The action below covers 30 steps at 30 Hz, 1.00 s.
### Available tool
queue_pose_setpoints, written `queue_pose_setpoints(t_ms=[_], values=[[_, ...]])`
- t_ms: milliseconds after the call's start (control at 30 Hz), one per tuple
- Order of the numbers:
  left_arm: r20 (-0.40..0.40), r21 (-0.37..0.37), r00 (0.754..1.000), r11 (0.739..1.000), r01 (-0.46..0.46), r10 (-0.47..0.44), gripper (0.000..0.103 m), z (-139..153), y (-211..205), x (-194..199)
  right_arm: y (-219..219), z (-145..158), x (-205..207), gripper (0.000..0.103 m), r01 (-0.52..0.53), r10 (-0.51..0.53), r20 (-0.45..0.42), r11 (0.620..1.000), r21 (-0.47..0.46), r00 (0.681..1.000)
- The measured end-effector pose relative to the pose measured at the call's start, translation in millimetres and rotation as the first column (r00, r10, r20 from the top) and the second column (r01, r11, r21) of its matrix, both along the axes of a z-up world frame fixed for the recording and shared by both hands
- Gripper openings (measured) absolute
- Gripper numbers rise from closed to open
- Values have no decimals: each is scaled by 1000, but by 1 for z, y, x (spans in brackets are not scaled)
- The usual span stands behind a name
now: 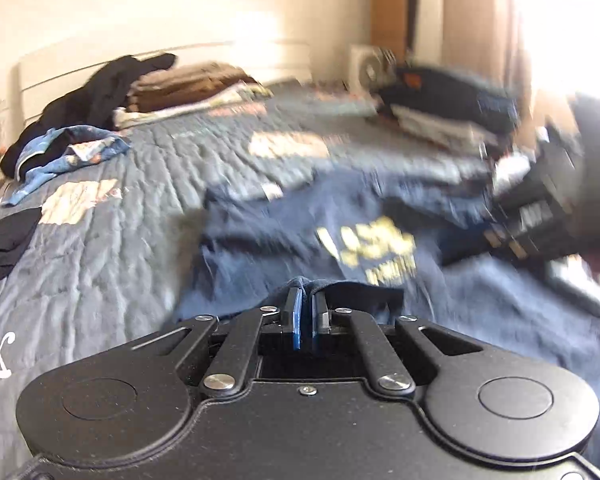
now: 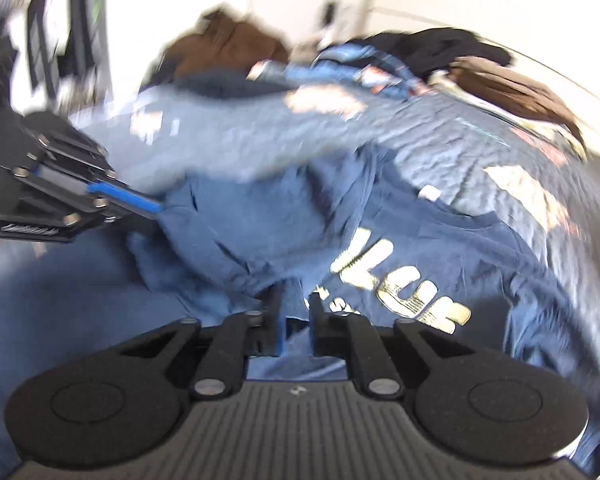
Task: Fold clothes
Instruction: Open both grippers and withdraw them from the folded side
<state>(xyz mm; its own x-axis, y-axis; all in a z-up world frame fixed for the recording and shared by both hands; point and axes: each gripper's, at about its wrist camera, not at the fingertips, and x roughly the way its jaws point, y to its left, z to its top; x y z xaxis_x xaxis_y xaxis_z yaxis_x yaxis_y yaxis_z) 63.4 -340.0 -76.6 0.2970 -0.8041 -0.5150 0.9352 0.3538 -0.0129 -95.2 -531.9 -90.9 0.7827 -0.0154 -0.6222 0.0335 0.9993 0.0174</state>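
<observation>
Harsh window glare, heavy motion blur

Pretty clearly someone's bedroom at home. Most of both views is a bed covered with a quilted grey-blue bedspread (image 1: 148,184) with printed patches on it, and there's a pale headboard (image 1: 100,64) against a plain cream wall (image 1: 160,4). Laundry is lying all over the bed: a heap of dark clothes (image 1: 100,92), a folded brown piece (image 1: 184,84), a blue patterned garment (image 1: 68,148), and a neat stack of folded clothes (image 1: 448,112) at the far side. Strong daylight pours in from the right.
</observation>
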Motion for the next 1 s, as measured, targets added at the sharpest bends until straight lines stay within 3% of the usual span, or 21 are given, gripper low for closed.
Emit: queue_pose_setpoints(t_ms=[67, 167, 267, 300, 333, 400, 500, 533, 567, 633, 667, 733, 800, 900, 1000], values=[[4, -52, 999, 998, -36, 37, 5, 20, -1, 24, -1, 6, -18, 24, 47, -52, 62, 996, 79, 997], [-68, -119, 991, 985, -127, 119, 5, 46, 1, 78, -4, 9, -45, 32, 100, -128, 137, 976, 194, 982], [-183, -165, 948, 942, -291, 261, 5, 57, 17, 139, -18, 8, -56, 34, 134, -186, 167, 950, 284, 968], [-232, -168, 919, 918, -360, 318, 5, 56, 25, 160, -23, 7, -56, 34, 144, -200, 170, 944, 295, 965], [-293, -153, 875, 884, -441, 385, 5, 49, 35, 180, -28, 6, -57, 34, 156, -218, 180, 940, 304, 959], [-387, -97, 766, 804, -587, 513, 6, 33, 55, 217, -38, 3, -60, 34, 177, -251, 196, 926, 334, 948], [-395, 63, 603, 675, -735, 693, 6, -1, 87, 248, -50, -4, -63, 34, 194, -281, 191, 906, 376, 941], [-403, 108, 578, 664, -740, 710, 6, -12, 99, 252, -52, -5, -64, 34, 200, -286, 189, 905, 375, 939], [-403, 138, 569, 662, -737, 717, 6, -20, 108, 252, -53, -7, -65, 34, 206, -291, 186, 904, 374, 938], [-383, 158, 600, 689, -707, 703, 11, -27, 121, 241, -57, -9, -67, 34, 214, -300, 185, 900, 380, 936], [-372, 169, 630, 717, -677, 682, 17, -28, 123, 232, -59, -9, -68, 34, 213, -304, 187, 896, 390, 934], [-333, 158, 730, 799, -581, 597, 40, -26, 115, 211, -59, -10, -68, 34, 210, -305, 191, 893, 397, 933], [-282, 139, 821, 868, -476, 496, 53, -24, 102, 190, -58, -10, -68, 34, 203, -300, 195, 893, 401, 934], [-249, 108, 874, 909, -402, 416, 56, -32, 84, 179, -55, -9, -67, 34, 192, -290, 197, 894, 405, 936], [-146, 146, 914, 922, -358, 378, 56, -50, 72, 176, -51, -11, -63, 34, 179, -270, 191, 902, 394, 944]])
